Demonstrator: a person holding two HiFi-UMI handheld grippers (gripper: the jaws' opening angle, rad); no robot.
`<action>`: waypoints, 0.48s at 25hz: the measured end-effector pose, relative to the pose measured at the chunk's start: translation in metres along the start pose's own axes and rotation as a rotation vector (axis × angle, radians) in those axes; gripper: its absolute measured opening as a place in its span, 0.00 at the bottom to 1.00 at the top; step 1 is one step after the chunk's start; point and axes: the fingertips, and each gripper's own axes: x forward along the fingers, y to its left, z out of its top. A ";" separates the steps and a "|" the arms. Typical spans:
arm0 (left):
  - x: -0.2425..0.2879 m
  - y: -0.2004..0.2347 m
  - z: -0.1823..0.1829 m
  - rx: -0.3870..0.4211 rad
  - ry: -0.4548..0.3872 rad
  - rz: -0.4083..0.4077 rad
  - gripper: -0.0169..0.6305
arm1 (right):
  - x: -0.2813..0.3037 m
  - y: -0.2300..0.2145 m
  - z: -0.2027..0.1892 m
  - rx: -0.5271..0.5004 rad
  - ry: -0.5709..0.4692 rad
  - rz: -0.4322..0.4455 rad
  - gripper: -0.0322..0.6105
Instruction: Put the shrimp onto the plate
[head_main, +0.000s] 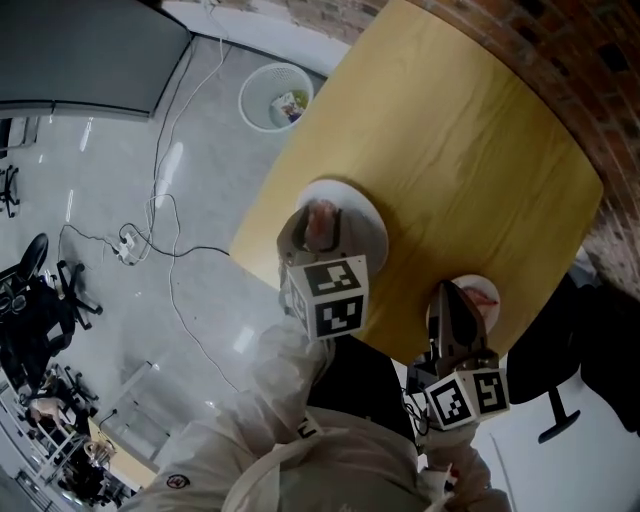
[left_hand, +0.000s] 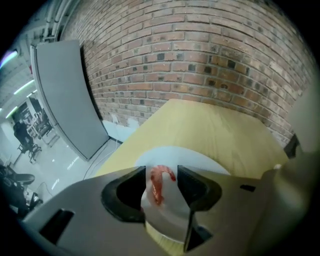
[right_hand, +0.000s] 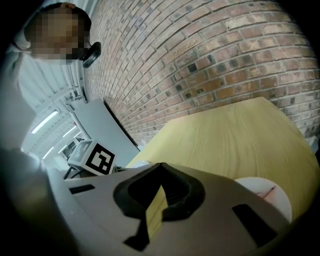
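Shrimp (left_hand: 158, 186) on the white plate (left_hand: 205, 162), seen between the parted jaws of the left tool (left_hand: 162, 172). The jaws stand wide and do not clamp it. It lies close by one pad, and whether it touches that pad cannot be settled. The right tool (right_hand: 160, 167) hangs with its jaws together and nothing between them, just over a small dish (right_hand: 270, 192) that holds something pink.

Hazards, as judged from this position: if the shrimp clings to the near pad, lifting the left tool could drag it back off the plate. A sideways withdrawal could also catch the rim and push the plate, which sits near the edge of the surface (head_main: 450, 130), toward the floor. The small dish lies equally close to that edge, so a careless move of the right tool could tip it.

Comparison of views: only the head view shows both dishes together, well apart from each other, and a bin (head_main: 275, 97) on the floor beyond. Only the left gripper view shows the gap on either side of the shrimp. Only the right gripper view shows that its own jaws meet.
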 end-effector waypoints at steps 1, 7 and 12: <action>0.000 0.001 -0.001 0.009 0.000 0.008 0.33 | 0.000 0.000 -0.002 0.002 0.002 0.001 0.09; 0.002 0.003 0.000 0.050 0.005 0.030 0.32 | -0.004 -0.006 -0.006 0.025 0.003 -0.010 0.09; 0.003 -0.001 0.000 0.048 0.003 0.022 0.27 | -0.008 -0.015 -0.006 0.039 -0.010 -0.029 0.09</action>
